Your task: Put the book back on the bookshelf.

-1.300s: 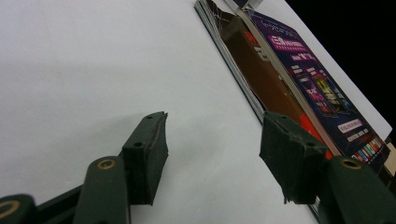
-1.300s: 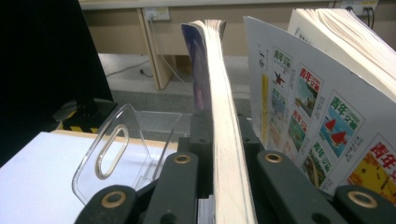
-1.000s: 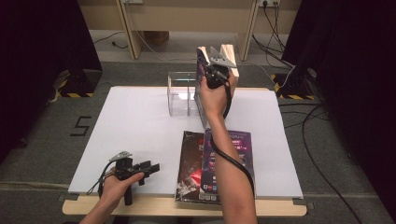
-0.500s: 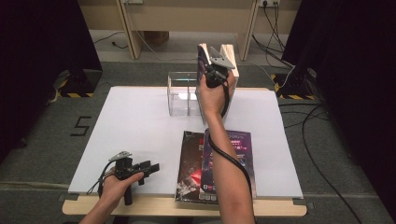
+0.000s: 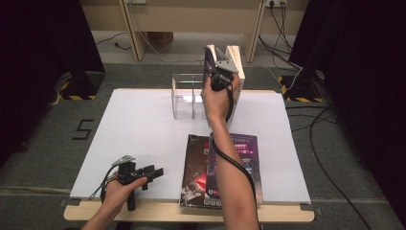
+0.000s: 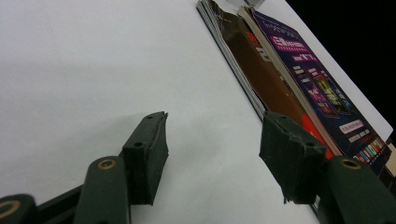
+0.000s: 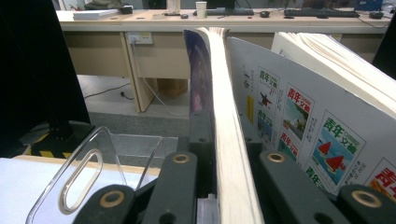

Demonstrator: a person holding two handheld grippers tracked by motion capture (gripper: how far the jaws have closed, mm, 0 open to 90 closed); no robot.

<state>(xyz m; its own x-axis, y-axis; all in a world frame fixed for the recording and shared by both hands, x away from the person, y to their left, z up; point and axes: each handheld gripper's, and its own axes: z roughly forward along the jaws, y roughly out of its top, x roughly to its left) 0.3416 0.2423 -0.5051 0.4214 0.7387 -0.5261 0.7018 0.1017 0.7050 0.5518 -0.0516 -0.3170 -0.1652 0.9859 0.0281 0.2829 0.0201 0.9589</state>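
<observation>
The right gripper's (image 5: pixel 221 72) jaws, having just eased slightly apart, clasp an upright thick purple-covered magazine (image 7: pixel 219 116) over the clear acrylic divided rack (image 5: pixel 187 96) at the white table's (image 5: pixel 139 129) far edge. The left gripper (image 6: pixel 212 154) rests released near flat glossy magazines (image 5: pixel 222 170).

Office: desks (image 7: pixel 261 18), keyboard (image 7: pixel 322 12), floor cables (image 5: pixel 330 158).

White table (image 5: pixel 143 124) with two magazines (image 5: pixel 222 167) lying overlapped near the front edge. Behind it, wooden desk legs (image 5: pixel 131 26), cables on grey floor (image 5: pixel 316 139), a paper cup (image 7: pixel 201 8) on a far desk.
</observation>
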